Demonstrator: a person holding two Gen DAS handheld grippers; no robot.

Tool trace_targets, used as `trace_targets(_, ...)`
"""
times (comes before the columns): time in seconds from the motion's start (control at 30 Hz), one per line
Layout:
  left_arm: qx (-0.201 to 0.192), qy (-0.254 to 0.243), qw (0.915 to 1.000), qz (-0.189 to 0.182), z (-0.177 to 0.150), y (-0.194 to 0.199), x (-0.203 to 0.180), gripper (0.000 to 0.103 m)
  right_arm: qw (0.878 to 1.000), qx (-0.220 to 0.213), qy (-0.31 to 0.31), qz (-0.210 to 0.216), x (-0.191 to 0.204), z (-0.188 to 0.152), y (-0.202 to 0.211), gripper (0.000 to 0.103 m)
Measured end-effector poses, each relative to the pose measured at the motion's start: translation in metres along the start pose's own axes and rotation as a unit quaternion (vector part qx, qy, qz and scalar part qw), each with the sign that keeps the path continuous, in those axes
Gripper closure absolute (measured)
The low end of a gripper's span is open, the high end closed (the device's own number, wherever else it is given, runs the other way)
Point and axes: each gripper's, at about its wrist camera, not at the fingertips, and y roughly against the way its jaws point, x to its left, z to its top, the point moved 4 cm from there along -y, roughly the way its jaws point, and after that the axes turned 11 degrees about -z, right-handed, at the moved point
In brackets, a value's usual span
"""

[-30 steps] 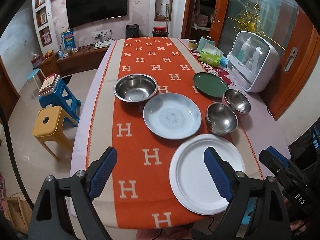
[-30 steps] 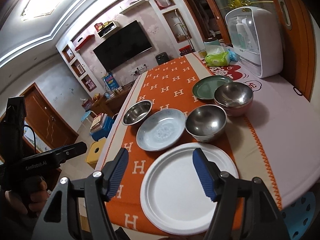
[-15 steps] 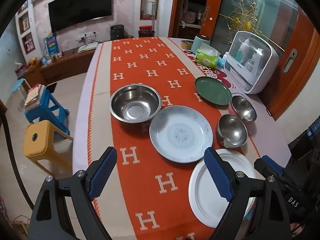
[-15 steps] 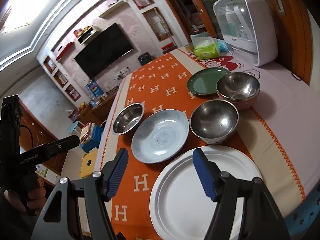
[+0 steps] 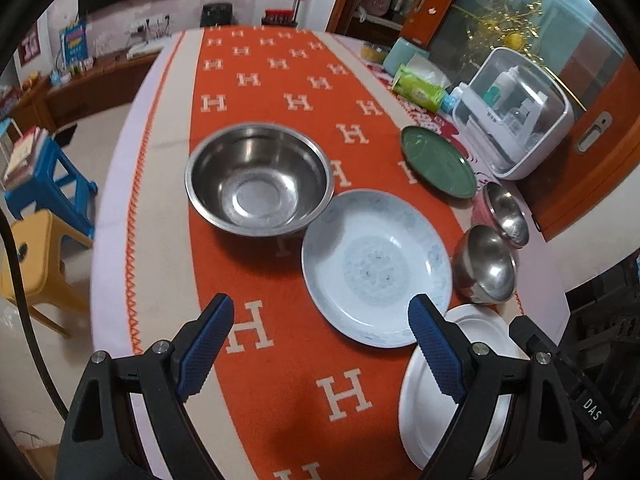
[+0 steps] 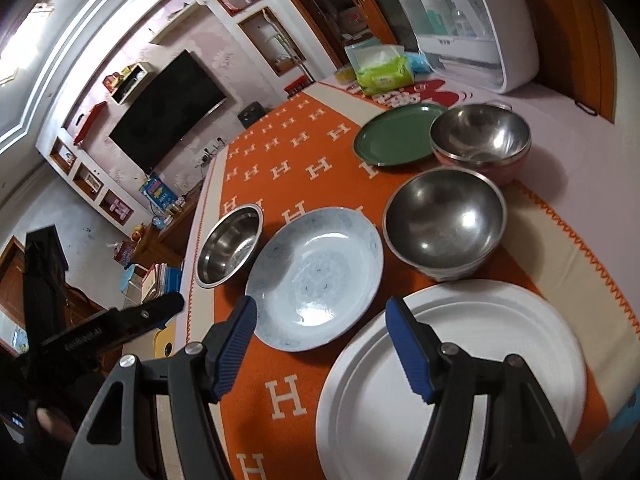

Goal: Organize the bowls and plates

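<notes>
On the orange runner lie a wide steel bowl (image 5: 258, 178) (image 6: 230, 246), a pale blue patterned plate (image 5: 376, 266) (image 6: 316, 276), a green plate (image 5: 438, 162) (image 6: 400, 134), a small steel bowl (image 5: 488, 268) (image 6: 444, 222), a pink-sided steel bowl (image 5: 504, 214) (image 6: 482, 140) and a white plate (image 5: 460, 396) (image 6: 452, 380) at the near edge. My left gripper (image 5: 318, 346) is open and empty, above the runner in front of the steel bowl and blue plate. My right gripper (image 6: 320, 348) is open and empty, above the near rims of the blue and white plates.
A white lidded dispenser box (image 5: 520, 116) (image 6: 468, 20), a green wipes pack (image 5: 418, 88) (image 6: 382, 74) and a tape roll (image 5: 374, 52) stand along the table's right side. Yellow (image 5: 32, 258) and blue stools (image 5: 52, 184) stand left of the table.
Both grippers moved forward and lower toward the table; the dishes appear larger and nearer. The left view has swung left, so the white plate is now at its lower right. No dish moved.
</notes>
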Motion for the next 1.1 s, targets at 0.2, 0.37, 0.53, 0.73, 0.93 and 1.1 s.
trace_targets(0.2,0.018,0.018,0.9994,-0.023,0.001,-0.029,0.017,0.015,1.000,0.008,0.012,-0.024,0.011,0.005,-0.022,0.036)
trace_targets(0.37,0.034,0.039,0.9978,-0.042,0.004,-0.053,0.030,0.015,0.998,0.022,0.022,-0.047,0.012,0.005,-0.044,0.036)
trace_targets(0.53,0.050,0.051,0.9961,-0.052,0.003,-0.073,0.038,0.015,0.997,0.039,0.007,-0.066,0.001,0.005,-0.063,0.036)
trace_targets(0.73,0.072,0.057,0.9936,-0.066,-0.001,-0.092,0.047,0.015,0.996,0.053,-0.004,-0.077,-0.007,0.004,-0.079,0.036)
trace_targets(0.93,0.068,0.057,0.9926,-0.082,-0.001,-0.103,0.050,0.019,0.996,0.051,0.001,-0.071,-0.008,-0.001,-0.088,0.042)
trace_targets(1.1,0.068,0.041,0.9927,-0.091,0.000,-0.109,0.041,0.020,0.996,0.053,0.005,-0.069,-0.008,0.000,-0.097,0.052)
